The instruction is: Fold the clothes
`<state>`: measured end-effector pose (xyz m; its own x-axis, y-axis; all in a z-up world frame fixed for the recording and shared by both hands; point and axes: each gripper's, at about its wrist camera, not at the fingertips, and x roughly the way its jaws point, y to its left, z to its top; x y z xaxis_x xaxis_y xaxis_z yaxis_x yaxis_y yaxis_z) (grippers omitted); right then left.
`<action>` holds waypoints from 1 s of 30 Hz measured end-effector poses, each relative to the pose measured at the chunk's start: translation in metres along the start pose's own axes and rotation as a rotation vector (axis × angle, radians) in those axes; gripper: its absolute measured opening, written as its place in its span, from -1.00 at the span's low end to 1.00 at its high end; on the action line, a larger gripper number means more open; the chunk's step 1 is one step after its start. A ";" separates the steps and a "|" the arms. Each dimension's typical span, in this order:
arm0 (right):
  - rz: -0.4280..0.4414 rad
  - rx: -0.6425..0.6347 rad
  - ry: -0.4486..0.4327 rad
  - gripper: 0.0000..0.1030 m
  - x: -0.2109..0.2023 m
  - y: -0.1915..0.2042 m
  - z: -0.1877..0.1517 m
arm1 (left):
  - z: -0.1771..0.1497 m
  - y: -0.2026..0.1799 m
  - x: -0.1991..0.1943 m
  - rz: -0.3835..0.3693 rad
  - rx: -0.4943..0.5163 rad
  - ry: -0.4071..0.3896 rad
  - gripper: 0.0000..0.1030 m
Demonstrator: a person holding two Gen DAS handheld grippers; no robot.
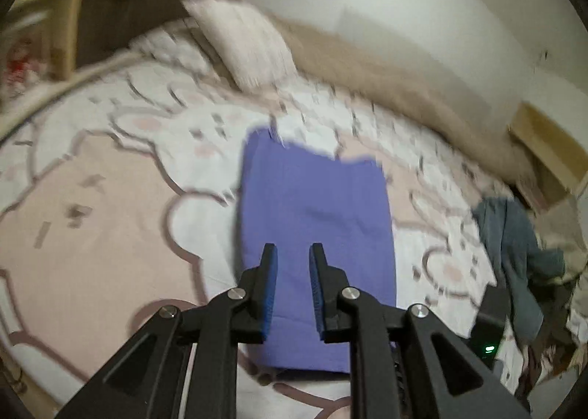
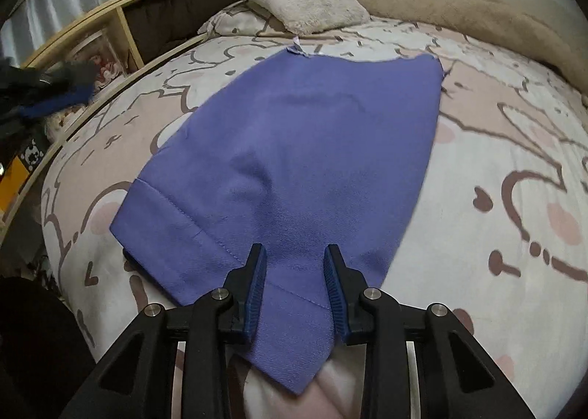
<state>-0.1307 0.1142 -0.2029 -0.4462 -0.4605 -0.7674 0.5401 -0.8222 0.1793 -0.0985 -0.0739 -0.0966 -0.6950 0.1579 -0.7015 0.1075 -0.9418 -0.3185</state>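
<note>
A purple garment (image 1: 312, 220) lies flat on the patterned bedspread (image 1: 110, 206), folded into a long rectangle. My left gripper (image 1: 293, 253) is open and empty, held above its near half. In the right wrist view the same purple garment (image 2: 294, 162) spreads ahead, its hemmed near corner pointing toward me. My right gripper (image 2: 295, 253) is open and empty, its fingers astride the hem corner just above the cloth. The left gripper (image 2: 55, 88) shows blurred at the far left of the right wrist view.
A fluffy white pillow (image 2: 297, 0) and a tan blanket (image 2: 459, 4) lie at the head of the bed. A wooden headboard shelf (image 2: 121, 33) runs along the left. A grey-blue garment (image 1: 514, 253) lies heaped at the bed's right edge, beside a black device (image 1: 488, 327) with a green light.
</note>
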 end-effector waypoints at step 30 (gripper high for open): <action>-0.463 -0.657 -0.251 0.36 -0.054 0.105 -0.085 | -0.041 0.052 0.040 -0.171 -0.240 0.251 -0.30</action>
<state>0.0111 0.0809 -0.1948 -0.8286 -0.2489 -0.5016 0.5340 -0.6206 -0.5742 -0.0914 -0.1043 -0.1668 -0.5244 0.4027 -0.7502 0.1888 -0.8042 -0.5636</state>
